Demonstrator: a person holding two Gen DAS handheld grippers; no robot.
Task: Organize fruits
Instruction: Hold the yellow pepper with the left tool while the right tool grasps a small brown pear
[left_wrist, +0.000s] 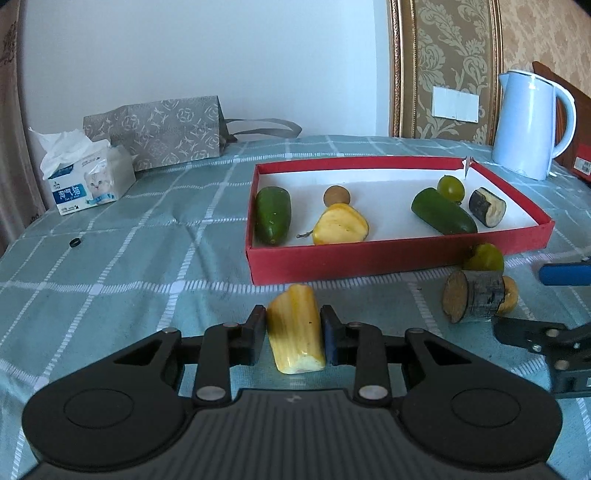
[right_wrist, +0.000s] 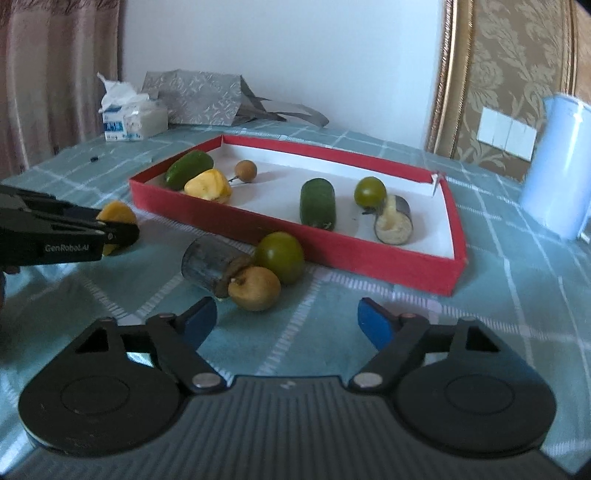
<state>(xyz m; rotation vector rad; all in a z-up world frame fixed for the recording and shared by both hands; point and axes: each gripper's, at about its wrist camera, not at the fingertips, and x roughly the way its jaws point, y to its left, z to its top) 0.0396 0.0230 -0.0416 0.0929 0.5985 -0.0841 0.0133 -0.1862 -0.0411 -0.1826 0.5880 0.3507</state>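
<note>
My left gripper (left_wrist: 293, 332) is shut on a yellow fruit piece (left_wrist: 295, 328), held just in front of the red box (left_wrist: 399, 254); it also shows in the right wrist view (right_wrist: 116, 218). The box holds two green cucumbers (left_wrist: 272, 215), a yellow piece (left_wrist: 340, 224), a small brown fruit (left_wrist: 336, 195), a green tomato (left_wrist: 451, 187) and an eggplant chunk (left_wrist: 487, 211). On the cloth before the box lie an eggplant chunk (right_wrist: 208, 264), a green tomato (right_wrist: 280, 256) and a tan fruit (right_wrist: 255, 288). My right gripper (right_wrist: 286, 321) is open, just short of them.
A pale blue kettle (left_wrist: 528, 123) stands at the right behind the box. A tissue pack (left_wrist: 86, 181) and a grey gift bag (left_wrist: 159, 131) sit at the back left. A small black ring (left_wrist: 75, 242) lies on the checked green cloth (left_wrist: 129, 280).
</note>
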